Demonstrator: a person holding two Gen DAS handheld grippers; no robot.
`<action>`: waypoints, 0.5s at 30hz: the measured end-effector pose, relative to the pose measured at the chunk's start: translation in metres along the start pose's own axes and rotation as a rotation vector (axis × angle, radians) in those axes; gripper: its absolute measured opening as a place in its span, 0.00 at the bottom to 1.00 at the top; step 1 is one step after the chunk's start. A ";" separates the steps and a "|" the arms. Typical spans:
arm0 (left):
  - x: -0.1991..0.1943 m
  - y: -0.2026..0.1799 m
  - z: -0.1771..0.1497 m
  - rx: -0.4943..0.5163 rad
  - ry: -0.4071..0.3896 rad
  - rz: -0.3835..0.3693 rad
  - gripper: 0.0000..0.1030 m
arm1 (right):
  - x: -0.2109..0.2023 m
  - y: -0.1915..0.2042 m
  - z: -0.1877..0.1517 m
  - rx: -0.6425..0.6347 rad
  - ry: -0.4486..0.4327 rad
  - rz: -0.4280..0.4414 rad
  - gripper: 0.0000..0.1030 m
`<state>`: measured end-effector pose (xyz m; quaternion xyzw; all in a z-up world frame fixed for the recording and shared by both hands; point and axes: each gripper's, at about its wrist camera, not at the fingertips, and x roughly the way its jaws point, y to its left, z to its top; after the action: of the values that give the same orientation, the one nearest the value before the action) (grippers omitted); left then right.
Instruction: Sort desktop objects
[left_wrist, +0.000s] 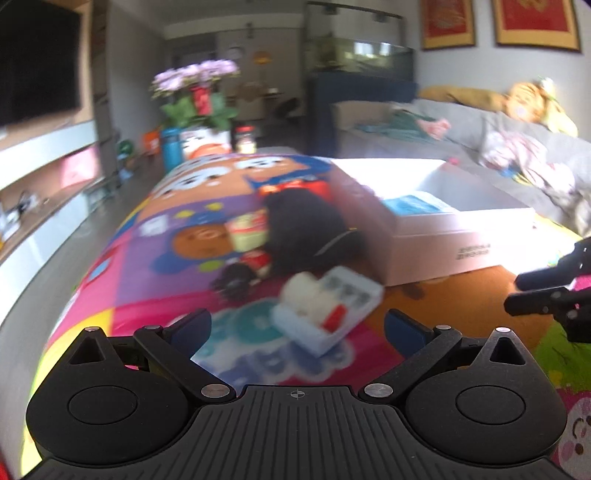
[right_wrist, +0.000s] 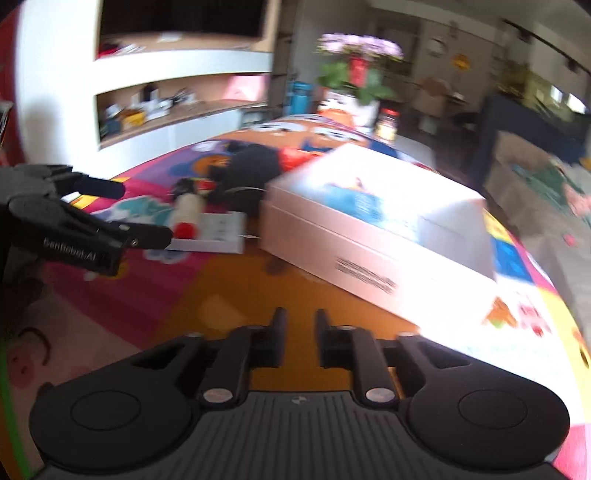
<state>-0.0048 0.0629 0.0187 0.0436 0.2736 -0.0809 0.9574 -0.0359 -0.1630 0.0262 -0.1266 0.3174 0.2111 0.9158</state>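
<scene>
My left gripper (left_wrist: 297, 326) is open and empty, just short of a small white tray (left_wrist: 327, 314) that holds a white roll and a red piece. Behind the tray lie a black pouch (left_wrist: 306, 229), a pale jar (left_wrist: 246, 232) and a dark round thing (left_wrist: 236, 282). An open white box (left_wrist: 436, 218) with a blue item inside stands to the right. My right gripper (right_wrist: 299, 332) is nearly closed and empty over the orange mat, in front of the white box (right_wrist: 369, 229). The right gripper also shows in the left wrist view (left_wrist: 513, 291). The left gripper shows in the right wrist view (right_wrist: 144, 210).
A colourful cartoon mat (left_wrist: 155, 266) covers the table. A potted purple flower (left_wrist: 197, 96), a blue bottle (left_wrist: 171, 146) and a jar (left_wrist: 245, 140) stand at the far end. A grey sofa (left_wrist: 480, 147) lies to the right, shelves (right_wrist: 166, 99) to the left.
</scene>
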 end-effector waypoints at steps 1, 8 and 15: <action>0.007 -0.003 0.002 0.004 0.010 -0.012 0.99 | -0.001 -0.006 -0.005 0.035 -0.004 -0.010 0.58; 0.041 -0.009 0.015 0.022 0.070 -0.017 0.99 | 0.003 -0.035 -0.026 0.174 -0.005 -0.015 0.78; 0.048 -0.036 0.012 0.207 0.088 -0.037 0.80 | 0.005 -0.059 -0.036 0.323 -0.006 0.025 0.86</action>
<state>0.0354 0.0194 0.0021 0.1407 0.3062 -0.1243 0.9333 -0.0239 -0.2267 0.0012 0.0268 0.3460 0.1691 0.9225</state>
